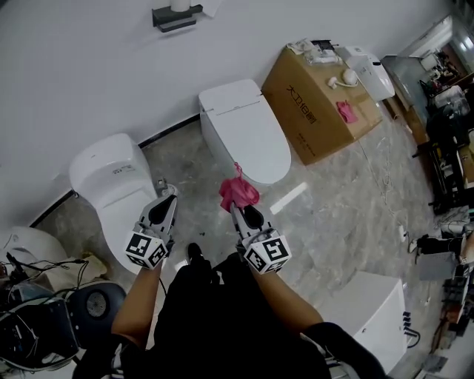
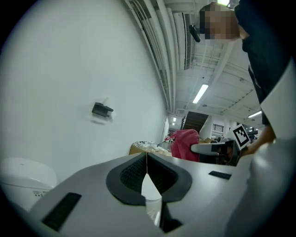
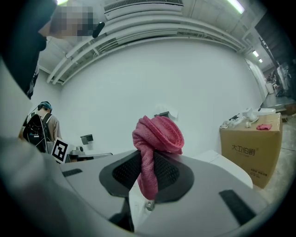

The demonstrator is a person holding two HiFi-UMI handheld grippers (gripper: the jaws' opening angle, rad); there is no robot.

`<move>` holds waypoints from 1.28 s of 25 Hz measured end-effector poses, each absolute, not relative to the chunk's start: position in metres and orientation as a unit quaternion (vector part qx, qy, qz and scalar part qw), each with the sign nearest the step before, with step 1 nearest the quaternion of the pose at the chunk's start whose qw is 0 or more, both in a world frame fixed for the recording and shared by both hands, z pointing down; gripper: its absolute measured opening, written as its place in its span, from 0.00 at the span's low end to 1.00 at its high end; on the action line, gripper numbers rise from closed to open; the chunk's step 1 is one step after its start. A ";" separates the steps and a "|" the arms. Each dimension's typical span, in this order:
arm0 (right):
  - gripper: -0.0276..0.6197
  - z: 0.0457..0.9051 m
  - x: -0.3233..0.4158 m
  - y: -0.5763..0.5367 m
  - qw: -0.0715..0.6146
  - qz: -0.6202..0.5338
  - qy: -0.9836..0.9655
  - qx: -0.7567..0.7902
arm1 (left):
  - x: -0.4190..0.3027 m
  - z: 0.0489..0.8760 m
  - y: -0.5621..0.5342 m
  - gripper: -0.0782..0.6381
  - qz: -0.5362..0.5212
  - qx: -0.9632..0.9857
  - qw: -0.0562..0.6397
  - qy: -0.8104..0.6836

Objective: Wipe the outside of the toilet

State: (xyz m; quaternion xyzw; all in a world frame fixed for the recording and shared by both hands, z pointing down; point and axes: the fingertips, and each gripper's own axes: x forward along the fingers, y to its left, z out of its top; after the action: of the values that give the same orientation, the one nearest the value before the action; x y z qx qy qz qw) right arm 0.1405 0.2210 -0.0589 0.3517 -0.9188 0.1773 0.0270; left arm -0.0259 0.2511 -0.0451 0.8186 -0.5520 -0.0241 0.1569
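Two white toilets stand against the wall: one (image 1: 248, 129) at the middle with its lid down, another (image 1: 118, 181) to the left. My right gripper (image 1: 234, 205) is shut on a bunched pink cloth (image 1: 238, 192) (image 3: 156, 139), held in the air just in front of the middle toilet's front rim. The cloth also shows from the side in the left gripper view as a pink cloth (image 2: 185, 143). My left gripper (image 1: 169, 195) (image 2: 147, 159) hangs over the left toilet's front, jaws closed together with nothing between them.
A brown cardboard box (image 1: 318, 104) with small items and a second pink rag (image 1: 346, 111) on top stands right of the middle toilet. A white unit (image 1: 370, 307) sits at the lower right. Cables and gear (image 1: 37, 311) crowd the lower left. A black wall bracket (image 1: 176, 16) is mounted above.
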 end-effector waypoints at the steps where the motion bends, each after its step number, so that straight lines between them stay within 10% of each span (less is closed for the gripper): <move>1: 0.18 -0.054 0.138 0.216 0.031 0.179 -0.918 0.352 | -0.029 -0.044 0.244 0.13 -0.023 0.820 0.155 -0.551; 32: 0.18 0.219 -0.006 -0.042 0.139 0.211 -0.912 0.322 | -0.116 0.174 -0.005 0.13 0.058 0.790 0.220 -0.569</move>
State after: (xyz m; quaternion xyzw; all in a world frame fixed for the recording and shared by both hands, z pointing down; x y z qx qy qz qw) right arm -0.0062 -0.0421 0.2190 0.3217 -0.9125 0.2114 0.1387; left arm -0.1160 -0.0054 0.1744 0.7903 -0.5690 0.0585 0.2196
